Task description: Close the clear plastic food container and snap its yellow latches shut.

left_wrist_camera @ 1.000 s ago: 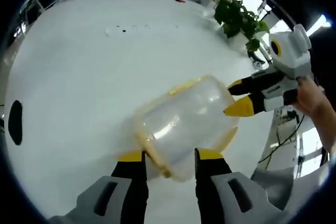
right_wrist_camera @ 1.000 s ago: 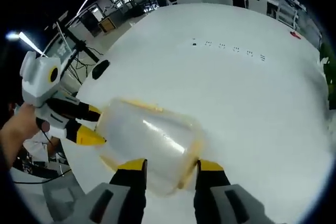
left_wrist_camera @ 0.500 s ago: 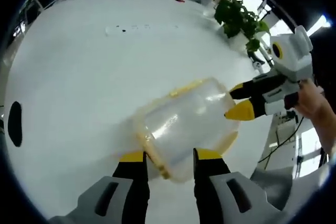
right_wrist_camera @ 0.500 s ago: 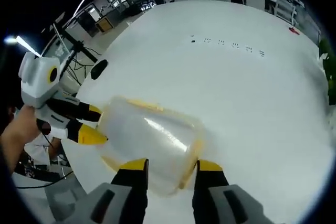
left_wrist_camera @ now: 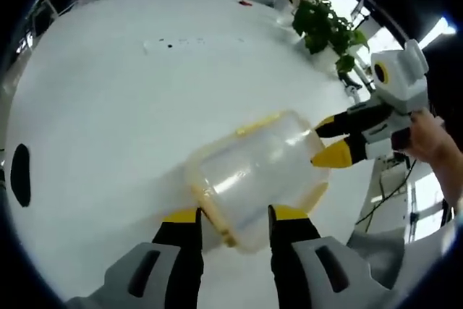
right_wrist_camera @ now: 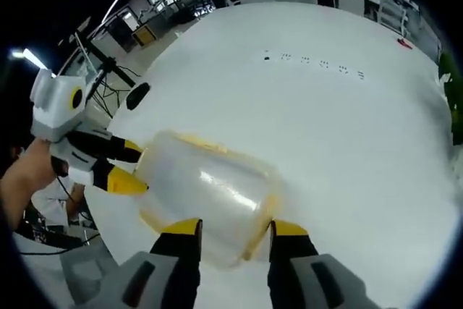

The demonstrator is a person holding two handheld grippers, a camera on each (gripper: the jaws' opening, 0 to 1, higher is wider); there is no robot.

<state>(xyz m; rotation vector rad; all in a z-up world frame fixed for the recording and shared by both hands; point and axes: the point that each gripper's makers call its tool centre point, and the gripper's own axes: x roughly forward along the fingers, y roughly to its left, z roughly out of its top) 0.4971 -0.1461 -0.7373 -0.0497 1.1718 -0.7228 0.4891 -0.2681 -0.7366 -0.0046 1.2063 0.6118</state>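
Observation:
A clear plastic food container (left_wrist_camera: pixel 253 171) with a yellow rim lies tilted over the white table (left_wrist_camera: pixel 108 106), held from two ends. My left gripper (left_wrist_camera: pixel 235 215) is shut on its near end, and the yellow rim (left_wrist_camera: pixel 213 215) runs between the jaws. At the far end, my right gripper (left_wrist_camera: pixel 329 137) comes in from the right with its yellow tips closed on the container. In the right gripper view, the container (right_wrist_camera: pixel 210 193) sits between the jaws of my right gripper (right_wrist_camera: pixel 228 228), and my left gripper (right_wrist_camera: pixel 129 168) clamps the far left end. I cannot make out the latches' state.
A potted plant (left_wrist_camera: pixel 325 30) stands near the table's far right edge. A black oval object (left_wrist_camera: pixel 20 175) (right_wrist_camera: pixel 137 95) lies near the table's rim. A row of small marks (right_wrist_camera: pixel 311 66) crosses the far tabletop. A person's hand (left_wrist_camera: pixel 434 142) holds the right gripper.
Both grippers stay clamped on the container. The container and both views have shifted only slightly.

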